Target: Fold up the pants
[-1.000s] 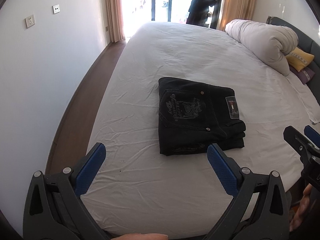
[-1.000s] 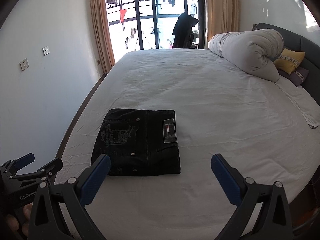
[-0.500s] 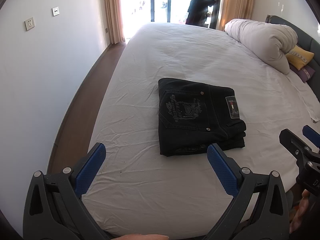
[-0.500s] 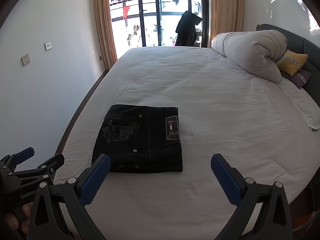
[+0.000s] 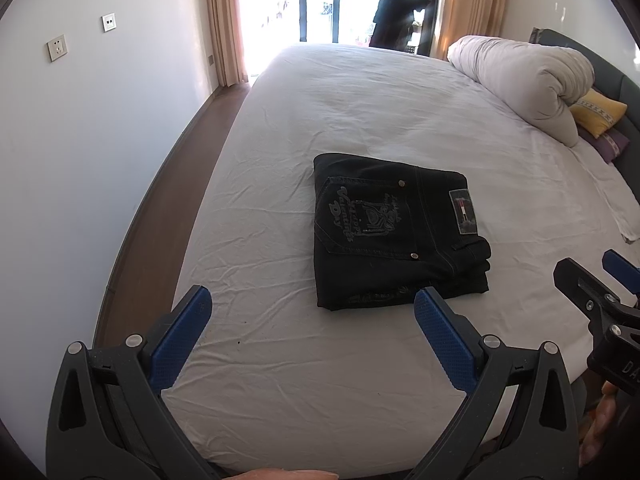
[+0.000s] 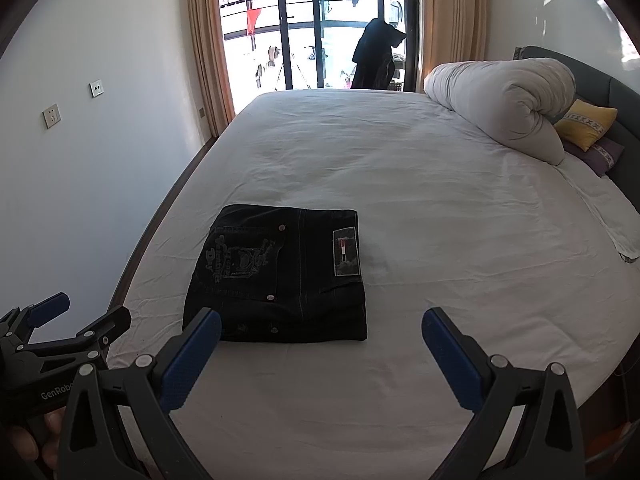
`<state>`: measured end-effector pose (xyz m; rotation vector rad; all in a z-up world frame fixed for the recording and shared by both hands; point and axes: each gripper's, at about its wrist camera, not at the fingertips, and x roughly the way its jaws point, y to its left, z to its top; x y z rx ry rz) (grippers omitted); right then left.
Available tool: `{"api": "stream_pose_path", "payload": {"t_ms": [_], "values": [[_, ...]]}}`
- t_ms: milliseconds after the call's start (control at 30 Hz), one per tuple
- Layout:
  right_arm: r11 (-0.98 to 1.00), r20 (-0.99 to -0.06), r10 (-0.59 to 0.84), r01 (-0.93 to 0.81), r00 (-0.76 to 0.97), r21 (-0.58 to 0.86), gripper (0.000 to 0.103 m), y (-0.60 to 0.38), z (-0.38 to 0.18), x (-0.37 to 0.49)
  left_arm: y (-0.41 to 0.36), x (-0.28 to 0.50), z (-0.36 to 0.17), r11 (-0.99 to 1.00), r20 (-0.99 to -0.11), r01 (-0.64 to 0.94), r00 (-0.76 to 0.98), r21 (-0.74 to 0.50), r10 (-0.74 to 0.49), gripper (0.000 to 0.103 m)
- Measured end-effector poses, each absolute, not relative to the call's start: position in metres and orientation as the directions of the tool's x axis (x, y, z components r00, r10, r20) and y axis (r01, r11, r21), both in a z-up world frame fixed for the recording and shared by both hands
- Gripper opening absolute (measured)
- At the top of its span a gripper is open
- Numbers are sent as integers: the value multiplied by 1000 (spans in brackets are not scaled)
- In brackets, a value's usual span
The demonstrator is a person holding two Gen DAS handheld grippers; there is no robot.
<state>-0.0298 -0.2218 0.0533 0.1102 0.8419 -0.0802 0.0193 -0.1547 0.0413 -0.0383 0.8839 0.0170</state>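
Note:
Black pants (image 5: pixel 394 232) (image 6: pixel 280 276) lie folded into a compact rectangle on the white bed sheet (image 5: pixel 360 120) (image 6: pixel 440 200), back pocket print and label patch facing up. My left gripper (image 5: pixel 312 312) hovers open over the near edge of the bed, short of the pants, nothing between its blue pads. My right gripper (image 6: pixel 320 336) is also open and empty, held back from the pants' near edge. Each gripper appears in the other's view: the right gripper (image 5: pixel 596 280) at the right edge, the left gripper (image 6: pixel 64 320) at the lower left.
A rolled white duvet (image 6: pixel 500 104) and a yellow pillow (image 6: pixel 588 122) lie at the head of the bed on the right. A wall (image 5: pixel 100 120) and a strip of wooden floor (image 5: pixel 160 208) run along the left. Balcony doors (image 6: pixel 320 24) stand beyond the far end.
Both grippers have drawn slightly back and up from the pants. The pants lie unmoved, and both grippers stay open.

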Motion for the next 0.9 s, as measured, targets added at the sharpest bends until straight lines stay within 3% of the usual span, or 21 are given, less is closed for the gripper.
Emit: {"api": "stream_pose_path", "payload": {"t_ms": [900], "values": [[989,-763,-22,124,646,77,103,-229,43,-30,-156,26,34,1000,-776,-16,631,-18,-4,103]]}}
